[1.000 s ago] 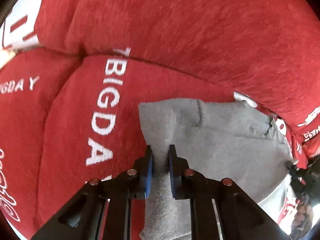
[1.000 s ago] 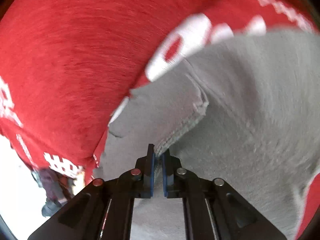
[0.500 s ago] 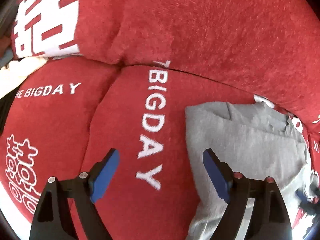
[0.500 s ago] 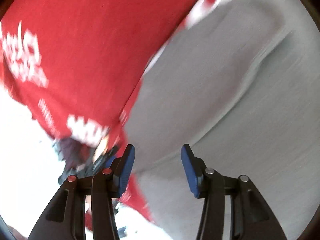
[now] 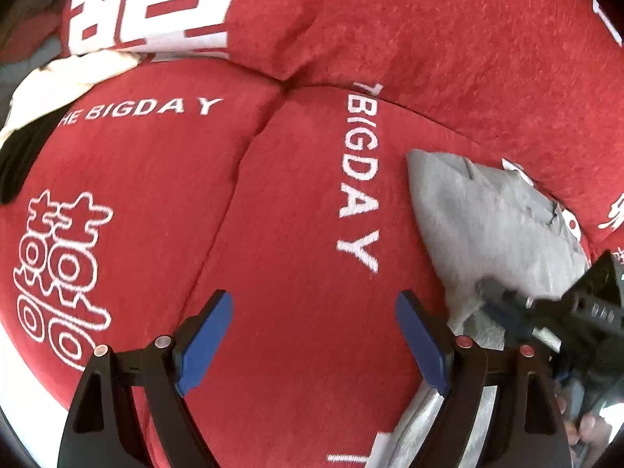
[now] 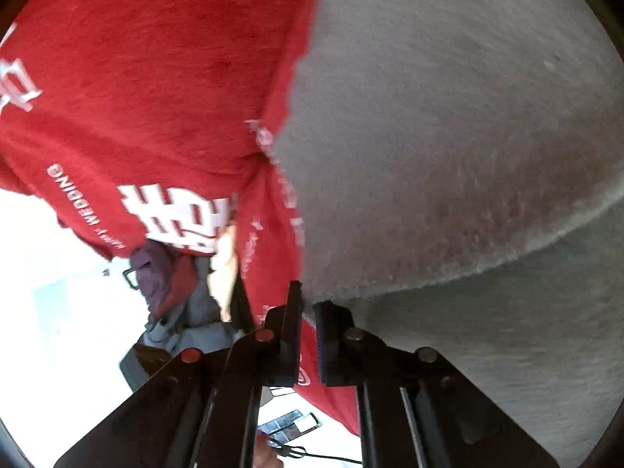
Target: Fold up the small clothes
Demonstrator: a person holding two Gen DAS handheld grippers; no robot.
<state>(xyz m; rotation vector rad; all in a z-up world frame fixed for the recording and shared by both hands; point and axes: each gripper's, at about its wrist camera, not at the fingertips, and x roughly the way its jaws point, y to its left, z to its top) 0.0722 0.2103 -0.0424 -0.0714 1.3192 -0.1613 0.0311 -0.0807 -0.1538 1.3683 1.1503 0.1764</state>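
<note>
The left gripper (image 5: pixel 314 345) hangs with its blue-padded fingers (image 5: pixel 204 337) spread wide and empty above the red cushion (image 5: pixel 288 312), on which the white lettering "BIGDAY" (image 5: pixel 360 179) runs away from the camera. Just to the right of the right-hand pad lies the grey garment (image 5: pixel 491 230), folded flat on the same cushion; its long axis runs from the near right edge of the view up toward the seam where the seat meets the red backrest (image 5: pixel 429 31), and a blunt corner points toward that seam. The right gripper (image 5: pixel 507 312) reaches in from the right of this view, blurred, at the garment's near edge. In the right wrist view the right gripper's fingers (image 6: pixel 290 335) stand nearly pressed together with a narrow slit between them, right at the near edge of the grey cloth; whether any cloth is caught in the slit cannot be told. The grey garment fills the right side of that view, a thick folded edge (image 6: pixel 487 269) curving across it from lower left to upper right. Beyond the cushion's left rim a hand (image 6: pixel 226 269) and dark bundled fabric (image 6: pixel 163 273) show against a bright floor.
</note>
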